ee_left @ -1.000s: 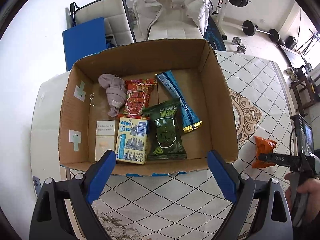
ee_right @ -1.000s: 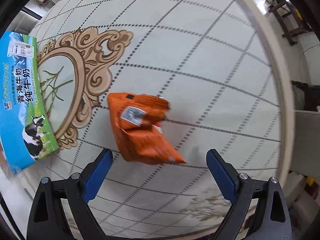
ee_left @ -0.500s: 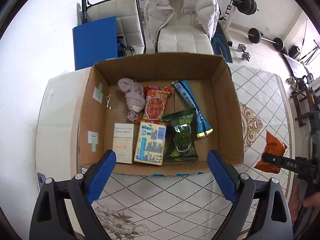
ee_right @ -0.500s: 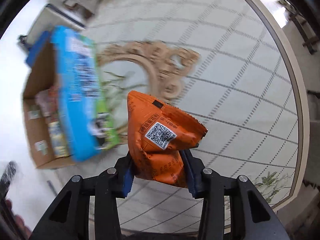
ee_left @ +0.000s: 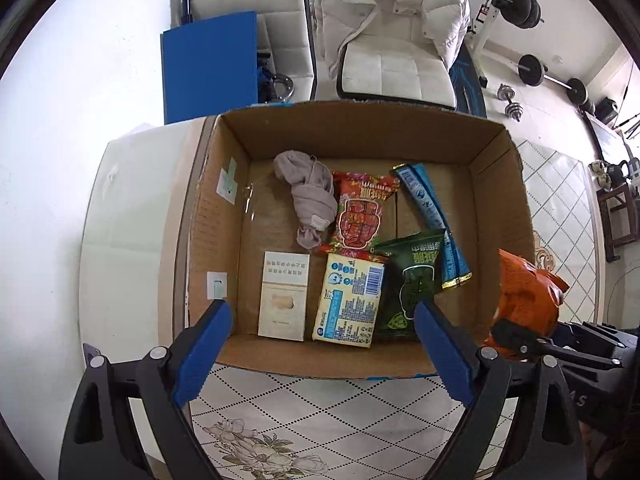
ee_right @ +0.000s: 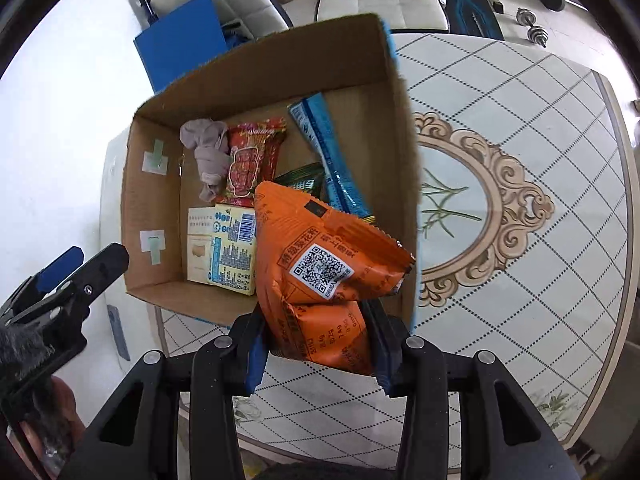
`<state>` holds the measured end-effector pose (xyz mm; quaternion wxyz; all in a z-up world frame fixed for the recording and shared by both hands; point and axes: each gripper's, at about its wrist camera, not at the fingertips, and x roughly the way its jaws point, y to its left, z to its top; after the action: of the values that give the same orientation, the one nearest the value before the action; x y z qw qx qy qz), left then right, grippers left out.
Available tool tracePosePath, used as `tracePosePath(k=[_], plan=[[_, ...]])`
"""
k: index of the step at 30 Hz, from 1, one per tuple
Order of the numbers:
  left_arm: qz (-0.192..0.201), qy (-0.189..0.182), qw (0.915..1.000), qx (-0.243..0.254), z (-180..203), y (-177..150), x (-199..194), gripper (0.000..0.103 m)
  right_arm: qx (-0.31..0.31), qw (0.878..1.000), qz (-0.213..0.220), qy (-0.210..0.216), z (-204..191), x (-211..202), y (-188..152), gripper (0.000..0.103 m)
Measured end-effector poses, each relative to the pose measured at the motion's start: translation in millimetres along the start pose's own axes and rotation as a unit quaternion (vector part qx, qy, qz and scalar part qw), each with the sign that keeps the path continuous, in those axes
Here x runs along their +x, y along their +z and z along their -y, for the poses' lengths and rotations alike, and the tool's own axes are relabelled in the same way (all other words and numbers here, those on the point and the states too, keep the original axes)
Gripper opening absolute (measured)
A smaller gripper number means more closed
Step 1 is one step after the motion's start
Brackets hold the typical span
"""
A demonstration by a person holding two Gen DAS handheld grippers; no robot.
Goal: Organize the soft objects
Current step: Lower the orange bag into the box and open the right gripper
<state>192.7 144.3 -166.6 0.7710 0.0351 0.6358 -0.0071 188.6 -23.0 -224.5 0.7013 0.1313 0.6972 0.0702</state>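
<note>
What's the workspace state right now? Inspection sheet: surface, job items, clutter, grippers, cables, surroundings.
Surface: round patterned table, bare apart from the box.
Job's things: open cardboard box holding grey cloth, red packet, blue packet, green packet, yellow pack, white carton; orange packet held above the box's near right corner.
Clutter: nothing seen.
Grippers: right gripper shut on the orange packet; left gripper open, empty, over the box's near edge.
Cables: nothing seen.
Surroundings: white chair with white jacket, blue panel, barbells on the floor.
</note>
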Motion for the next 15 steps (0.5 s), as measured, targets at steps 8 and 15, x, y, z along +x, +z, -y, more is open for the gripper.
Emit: tracePosePath(k=[8,15], plan=[[-0.019,-0.009,0.9998,0.006,0.2,-0.1,11.8,0.093,-0.004,0.999,-0.003,-0.031,-1.3,18.6,3.7,0.081],[-0.006,-0.007,1.0,0.002,-1.0,-0.6,2.0,0.093,-0.014,0.996,0.023,-0.083,-5.7,2.6,2.8,0.081]])
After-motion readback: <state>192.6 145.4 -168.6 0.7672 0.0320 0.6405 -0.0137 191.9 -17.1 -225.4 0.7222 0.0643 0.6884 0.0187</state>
